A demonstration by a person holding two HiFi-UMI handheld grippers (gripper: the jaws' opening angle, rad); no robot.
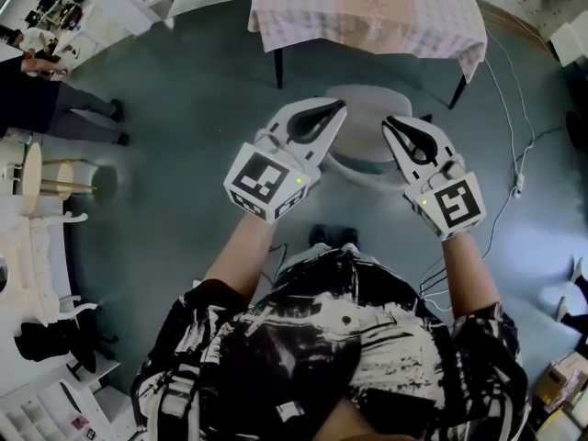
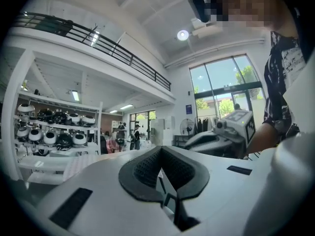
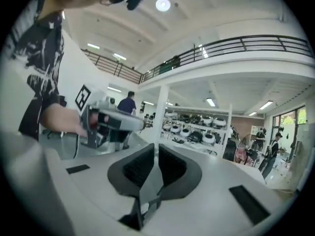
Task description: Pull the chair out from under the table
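A pale grey chair [image 1: 366,105] stands on the dark floor just before the near edge of the table [image 1: 303,26], which wears a checked cloth. Both grippers are held up level in the air above the chair and hide parts of it. My left gripper [image 1: 336,108] is shut with nothing in it, as the left gripper view [image 2: 160,152] also shows. My right gripper [image 1: 390,123] has its pads almost touching and holds nothing [image 3: 153,150]. Each gripper view shows the other gripper off to one side, and neither touches the chair.
A person [image 1: 55,104] stands at the far left beside a round wooden stool [image 1: 37,177]. Cables [image 1: 514,145] trail over the floor at the right. White furniture lines the left edge. The gripper views show shelves of helmets [image 3: 197,132] and a balcony rail.
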